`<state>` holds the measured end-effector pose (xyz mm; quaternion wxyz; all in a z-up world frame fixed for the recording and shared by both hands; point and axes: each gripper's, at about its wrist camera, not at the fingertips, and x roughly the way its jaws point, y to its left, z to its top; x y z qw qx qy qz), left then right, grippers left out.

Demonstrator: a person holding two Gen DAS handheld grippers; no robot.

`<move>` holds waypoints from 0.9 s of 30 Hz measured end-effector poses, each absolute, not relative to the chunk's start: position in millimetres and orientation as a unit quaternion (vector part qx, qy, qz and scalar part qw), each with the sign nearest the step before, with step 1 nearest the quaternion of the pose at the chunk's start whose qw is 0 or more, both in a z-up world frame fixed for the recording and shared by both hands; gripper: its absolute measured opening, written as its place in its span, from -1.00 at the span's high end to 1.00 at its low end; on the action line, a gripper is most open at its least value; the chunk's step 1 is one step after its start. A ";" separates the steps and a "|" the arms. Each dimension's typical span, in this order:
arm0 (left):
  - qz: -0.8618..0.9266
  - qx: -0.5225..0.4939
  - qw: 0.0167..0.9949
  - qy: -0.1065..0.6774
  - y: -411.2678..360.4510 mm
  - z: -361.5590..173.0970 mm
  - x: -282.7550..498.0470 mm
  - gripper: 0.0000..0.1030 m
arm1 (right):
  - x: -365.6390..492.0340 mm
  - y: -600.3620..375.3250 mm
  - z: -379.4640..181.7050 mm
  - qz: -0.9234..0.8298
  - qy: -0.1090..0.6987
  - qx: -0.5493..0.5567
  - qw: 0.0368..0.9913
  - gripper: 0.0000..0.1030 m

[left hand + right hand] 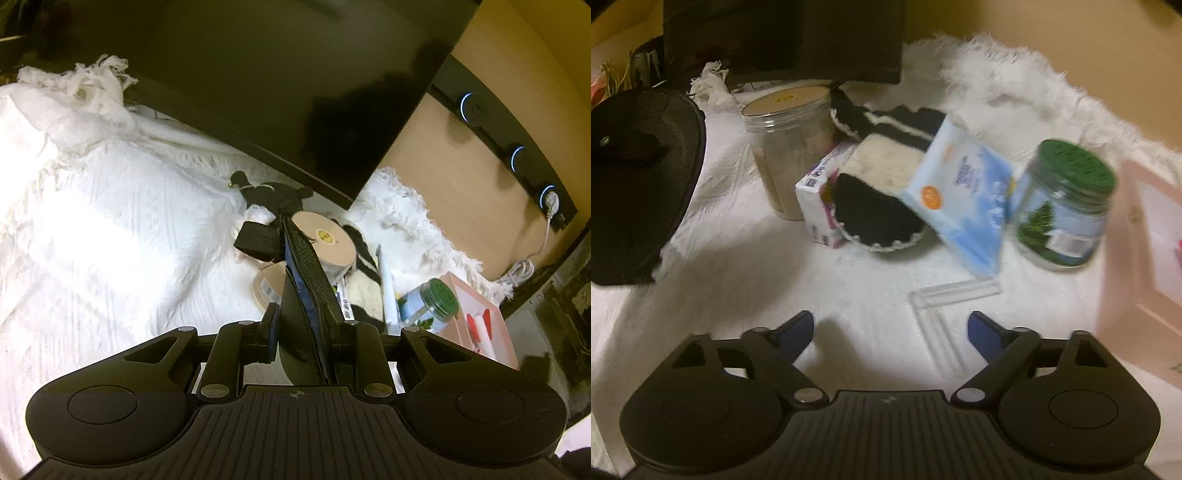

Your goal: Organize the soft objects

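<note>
My left gripper is shut on a black mesh pouch with blue lining, held edge-on above the white blanket. The same pouch shows at the left of the right wrist view. My right gripper is open and empty above the blanket. Ahead of it lie a black and cream knitted item, a light blue tissue pack leaning upright, and a small white and purple pack. A black soft toy lies by the monitor.
A dark monitor stands behind the blanket. A tan-lidded clear jar, a green-lidded jar and a pink box stand around the soft items. A clear plastic strip lies near my right gripper. A fluffy white rug lies at the back right.
</note>
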<state>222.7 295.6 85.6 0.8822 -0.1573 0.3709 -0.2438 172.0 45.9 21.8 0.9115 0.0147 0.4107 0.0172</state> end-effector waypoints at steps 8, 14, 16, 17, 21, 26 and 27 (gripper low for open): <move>-0.257 -0.152 0.881 0.368 289.0 88.9 221.3 0.52 | 170.5 36.6 30.6 0.015 0.411 0.004 0.911 0.76; -0.263 -0.151 0.878 0.370 283.3 87.2 222.2 0.52 | 150.2 21.6 40.6 0.005 0.396 -0.009 0.918 0.76; -0.267 -0.150 0.877 0.371 280.7 88.0 221.7 0.52 | 143.8 18.7 43.9 0.005 0.389 -0.011 0.921 0.76; -0.270 -0.146 0.876 0.370 279.1 88.4 222.2 0.52 | 140.1 17.8 45.6 0.005 0.385 -0.013 0.923 0.76; -0.279 -0.146 0.874 0.370 273.8 88.6 220.3 0.52 | 128.5 18.8 52.0 0.005 0.372 -0.027 0.928 0.80; -0.300 -0.131 0.871 0.365 264.6 92.6 214.0 0.52 | 114.9 23.6 70.6 0.010 0.344 -0.056 0.937 0.95; -0.303 -0.129 0.871 0.365 263.1 93.1 213.8 0.52 | 114.3 23.1 73.3 0.012 0.343 -0.057 0.937 0.95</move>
